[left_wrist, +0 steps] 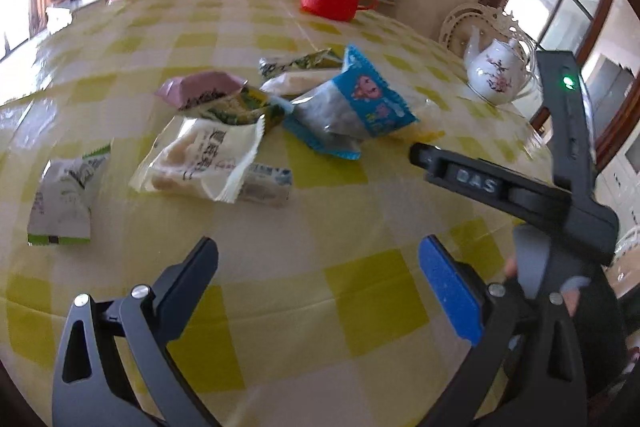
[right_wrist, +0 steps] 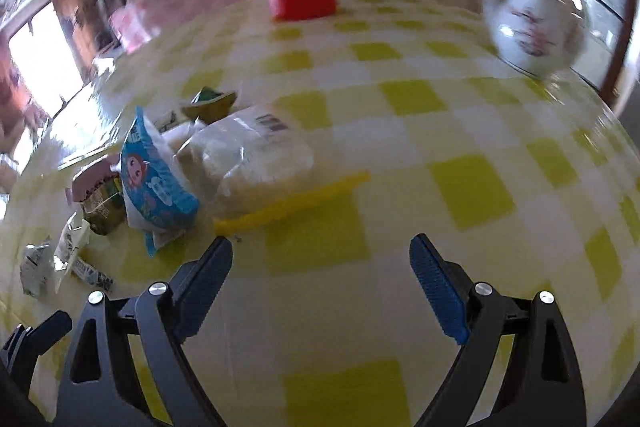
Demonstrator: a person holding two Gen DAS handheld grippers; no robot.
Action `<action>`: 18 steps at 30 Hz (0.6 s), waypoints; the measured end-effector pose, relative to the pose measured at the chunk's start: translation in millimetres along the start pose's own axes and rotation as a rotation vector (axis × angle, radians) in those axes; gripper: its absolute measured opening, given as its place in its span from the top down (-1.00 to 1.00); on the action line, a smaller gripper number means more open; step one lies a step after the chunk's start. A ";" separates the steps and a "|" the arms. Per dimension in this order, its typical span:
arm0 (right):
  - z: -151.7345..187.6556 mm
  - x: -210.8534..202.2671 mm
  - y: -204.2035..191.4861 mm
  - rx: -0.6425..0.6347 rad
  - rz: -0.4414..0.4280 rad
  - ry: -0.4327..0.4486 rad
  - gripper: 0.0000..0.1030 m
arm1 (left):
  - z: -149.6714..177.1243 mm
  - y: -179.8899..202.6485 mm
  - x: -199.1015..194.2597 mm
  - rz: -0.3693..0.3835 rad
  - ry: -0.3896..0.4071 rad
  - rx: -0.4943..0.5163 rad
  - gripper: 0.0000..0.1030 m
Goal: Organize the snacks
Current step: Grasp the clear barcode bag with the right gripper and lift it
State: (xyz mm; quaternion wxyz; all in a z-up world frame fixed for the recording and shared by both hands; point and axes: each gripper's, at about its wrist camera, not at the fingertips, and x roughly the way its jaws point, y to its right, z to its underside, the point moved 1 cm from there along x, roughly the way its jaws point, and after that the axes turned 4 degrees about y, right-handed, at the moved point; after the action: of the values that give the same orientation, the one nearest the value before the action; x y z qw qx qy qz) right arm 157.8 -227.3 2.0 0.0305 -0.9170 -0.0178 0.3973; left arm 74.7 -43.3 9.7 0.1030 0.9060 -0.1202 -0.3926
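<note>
Snack packets [left_wrist: 224,131] lie heaped mid-table on your checked cloth [left_wrist: 320,307], bare cloth before both tools. Your left gripper [left_wrist: 320,267] and right gripper [right_wrist: 320,259] tilt downward, jaws wide, empty.

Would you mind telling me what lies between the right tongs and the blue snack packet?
In the right wrist view, only bare checked tablecloth lies between the open right tongs and the blue snack packet, apart from a yellow-edged clear packet beside it.
</note>
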 end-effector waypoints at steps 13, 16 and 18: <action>-57.3 20.7 -13.4 -0.075 -0.070 0.006 -0.72 | 1.2 -0.4 3.0 0.004 -0.018 -0.008 -0.96; -68.9 42.8 -3.7 0.013 -0.061 -0.055 -0.73 | 0.4 -1.7 3.3 0.009 -0.016 -0.013 -0.97; -69.9 55.7 0.7 0.070 -0.061 -0.101 -0.73 | 0.7 -1.2 3.0 0.008 -0.015 -0.014 -0.97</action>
State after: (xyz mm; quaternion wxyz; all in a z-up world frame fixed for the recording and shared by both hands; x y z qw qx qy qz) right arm 246.9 -227.8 9.1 0.0736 -0.8932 -0.0332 0.4424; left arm 76.4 -43.1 6.8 0.1100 0.9018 -0.1220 -0.3996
